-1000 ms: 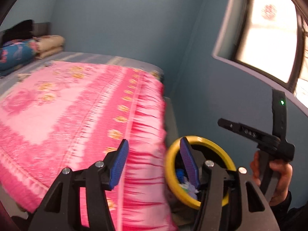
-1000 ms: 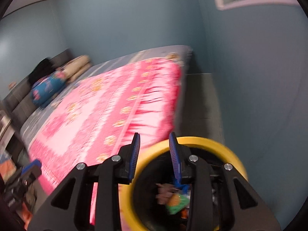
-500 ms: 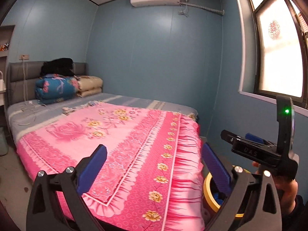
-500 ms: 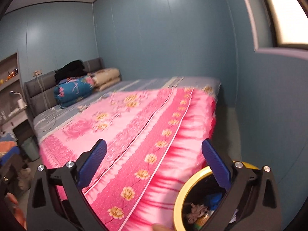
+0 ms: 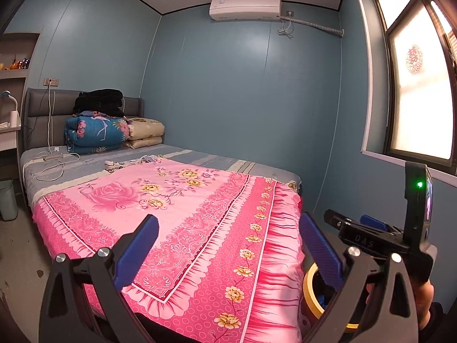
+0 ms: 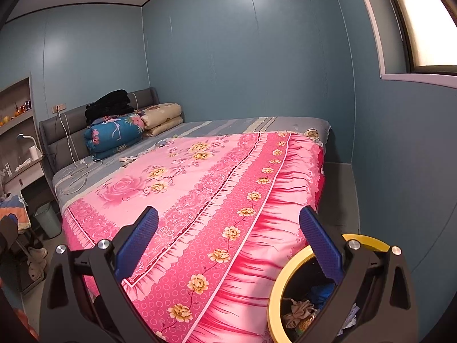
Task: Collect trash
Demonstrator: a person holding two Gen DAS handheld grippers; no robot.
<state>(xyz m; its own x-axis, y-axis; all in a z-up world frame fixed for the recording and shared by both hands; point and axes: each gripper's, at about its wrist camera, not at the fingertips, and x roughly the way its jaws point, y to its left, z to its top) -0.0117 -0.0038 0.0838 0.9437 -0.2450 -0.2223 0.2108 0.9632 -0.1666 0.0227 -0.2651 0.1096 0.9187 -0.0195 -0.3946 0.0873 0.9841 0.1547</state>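
Blue-walled bedroom, a wide bed [image 5: 242, 168] with a grey striped sheet filling most of both views. A pink floral fringed blanket [image 5: 182, 217] is lying over the near half, draping off the foot and the window side. A folded blue floral quilt [image 5: 94, 134] and beige pillows [image 5: 145, 134] are sitting at the grey headboard, black clothing on top.

The black bin with a yellow rim [image 6: 288, 274] is standing on the floor just beside the bed's near corner, between the bed and the window wall. Inside it, crumpled trash [image 6: 300, 310] is showing: a beige wad, blue scraps, something orange. Looks light, soft, crushable; loose pieces like that are best pinched at a bunched fold. Judging by this, collecting is well along or done.

On the sheet near the blanket's far edge, small pale scraps [image 5: 114, 164] are lying, too small to tell whether trash or cord ends. A white cable [image 5: 54, 165] is trailing near the headboard, likely not trash.

The left gripper [image 5: 225, 245] is hovering over the blanket's foot, jaws spread wide, nothing between them. The right gripper [image 6: 228, 237] is hovering above the bin's rim side, jaws likewise wide apart and empty; it also shows in the left view [image 5: 368, 228], held in a hand [image 5: 425, 300].
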